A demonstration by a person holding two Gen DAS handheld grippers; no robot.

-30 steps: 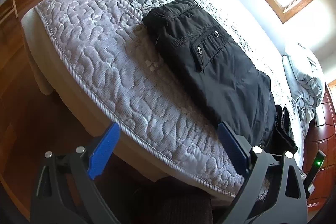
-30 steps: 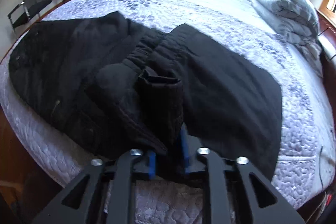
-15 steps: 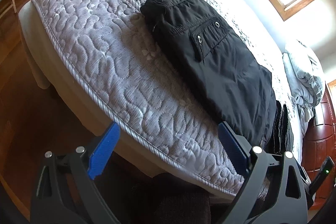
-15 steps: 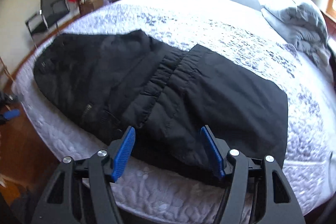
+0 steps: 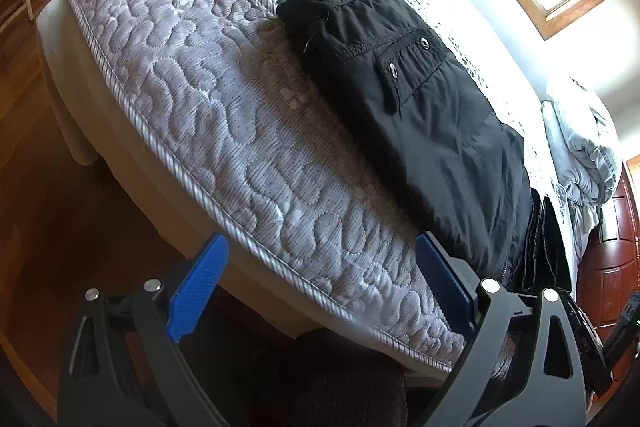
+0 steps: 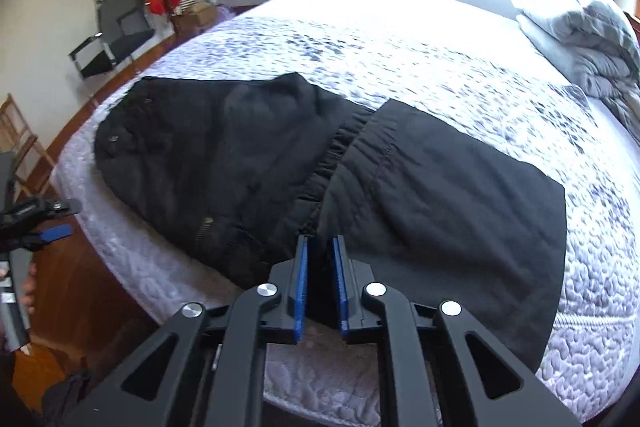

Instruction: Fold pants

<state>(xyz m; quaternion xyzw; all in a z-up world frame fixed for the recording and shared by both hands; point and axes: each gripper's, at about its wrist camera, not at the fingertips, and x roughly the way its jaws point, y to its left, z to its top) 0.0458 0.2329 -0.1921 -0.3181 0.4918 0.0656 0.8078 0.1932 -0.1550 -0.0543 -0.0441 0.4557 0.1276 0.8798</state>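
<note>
One pair of black pants (image 6: 328,187) lies folded on the quilted mattress (image 5: 208,115). The left gripper (image 5: 320,279) gapes empty; the right gripper (image 6: 320,259), just closing, is pressed together, pinching nothing.

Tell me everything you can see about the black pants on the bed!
The black pants lie folded on the quilted grey bed, near its edge. The fabric looks thin and a little crinkly. A gathered stretchy waistband runs across the middle, and a flap pocket has two round metal snaps. One folded part lies over another. The right gripper, nearly shut, is above the near edge with nothing visibly pinched between its pads. The left gripper is open, off to one side.
</note>
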